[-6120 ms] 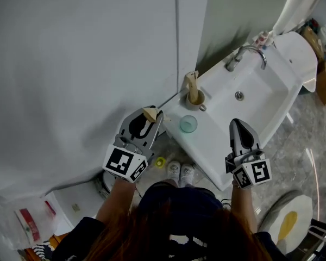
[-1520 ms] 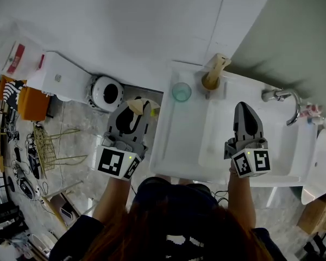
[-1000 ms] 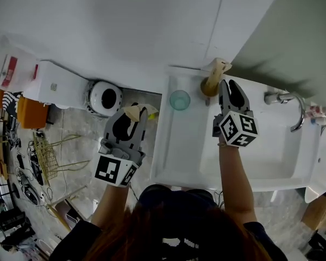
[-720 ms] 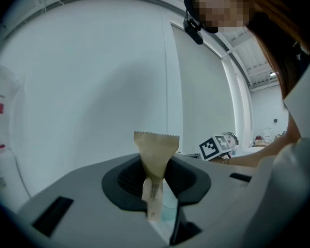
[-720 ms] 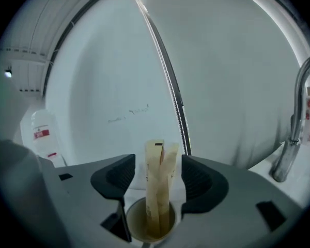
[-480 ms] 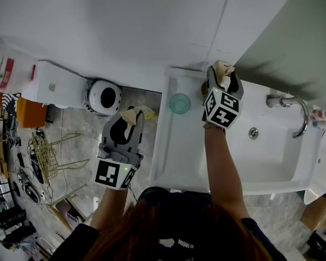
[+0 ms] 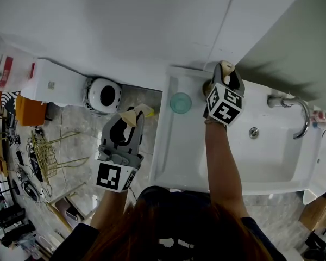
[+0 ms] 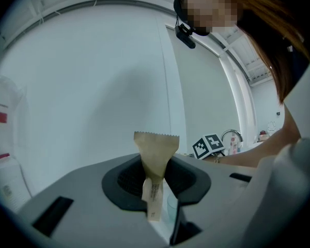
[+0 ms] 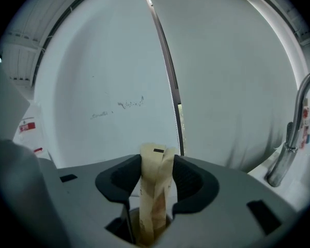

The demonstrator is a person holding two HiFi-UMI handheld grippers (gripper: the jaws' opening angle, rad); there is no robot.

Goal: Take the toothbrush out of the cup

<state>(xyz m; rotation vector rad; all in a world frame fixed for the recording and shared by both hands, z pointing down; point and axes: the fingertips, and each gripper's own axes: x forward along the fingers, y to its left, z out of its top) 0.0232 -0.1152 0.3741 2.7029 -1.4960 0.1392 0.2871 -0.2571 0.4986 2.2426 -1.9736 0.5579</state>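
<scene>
The toothbrush (paper-wrapped, with a second wrapper against it) stands upright in the cup at the back corner of the sink. The right gripper has its jaws, which have just been closing, pressed on it from both sides. A teal glass sits near the cup. The left gripper, out beyond the sink's edge, pinches a paper packet.
</scene>
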